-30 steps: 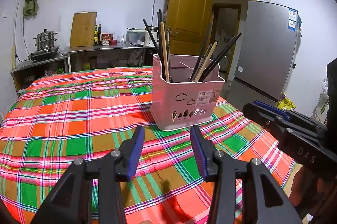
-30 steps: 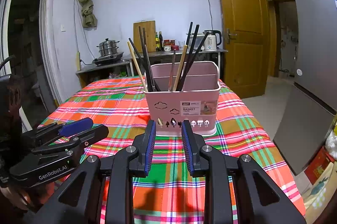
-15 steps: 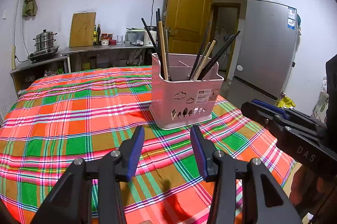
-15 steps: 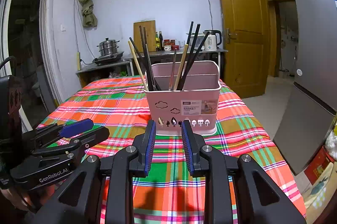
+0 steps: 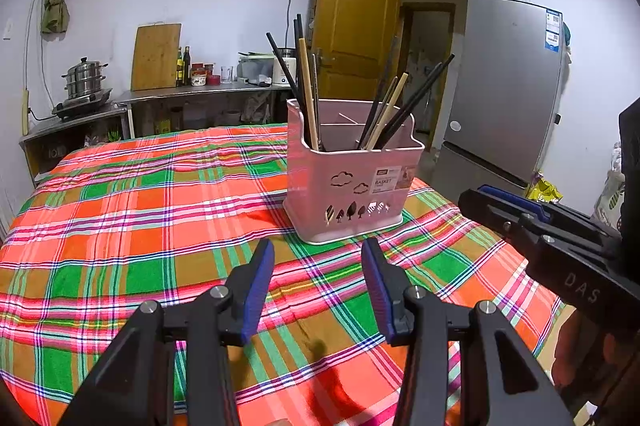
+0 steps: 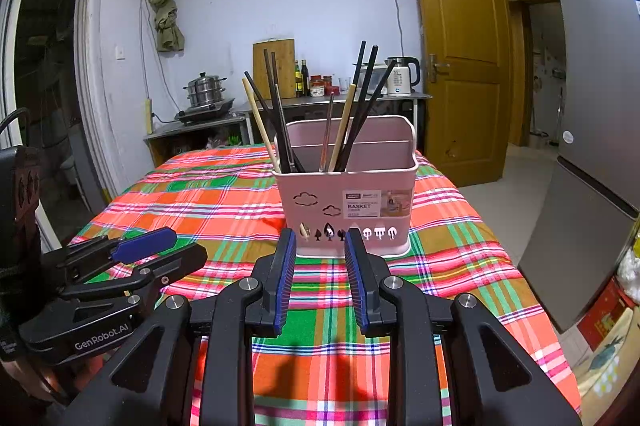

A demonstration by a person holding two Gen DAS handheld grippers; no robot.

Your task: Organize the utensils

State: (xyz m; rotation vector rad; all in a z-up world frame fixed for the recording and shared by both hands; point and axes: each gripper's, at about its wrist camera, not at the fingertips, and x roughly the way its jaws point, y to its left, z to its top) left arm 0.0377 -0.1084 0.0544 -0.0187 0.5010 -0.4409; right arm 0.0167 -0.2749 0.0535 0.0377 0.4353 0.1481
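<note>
A pink utensil basket (image 5: pixel 352 186) stands on the plaid tablecloth (image 5: pixel 140 210), right of centre. Several black and wooden chopsticks (image 5: pixel 308 94) stand upright in it, split into a left and a right group. In the right wrist view the basket (image 6: pixel 348 202) stands straight ahead with the chopsticks (image 6: pixel 280 118) in it. My left gripper (image 5: pixel 318 258) is open and empty, just short of the basket. My right gripper (image 6: pixel 320 246) is open and empty, close before the basket's front wall. Each gripper shows at the edge of the other's view.
A grey fridge (image 5: pixel 508 86) stands right of the table. A wooden door (image 5: pixel 352 22) is behind. A counter (image 5: pixel 192 94) at the back holds a steamer pot (image 5: pixel 84 78), bottles, a cutting board and a kettle (image 6: pixel 402 76). The table edge runs at the right.
Both grippers have held nearly still. The basket sits very slightly farther away in the left wrist view. Nothing was gripped or released.
</note>
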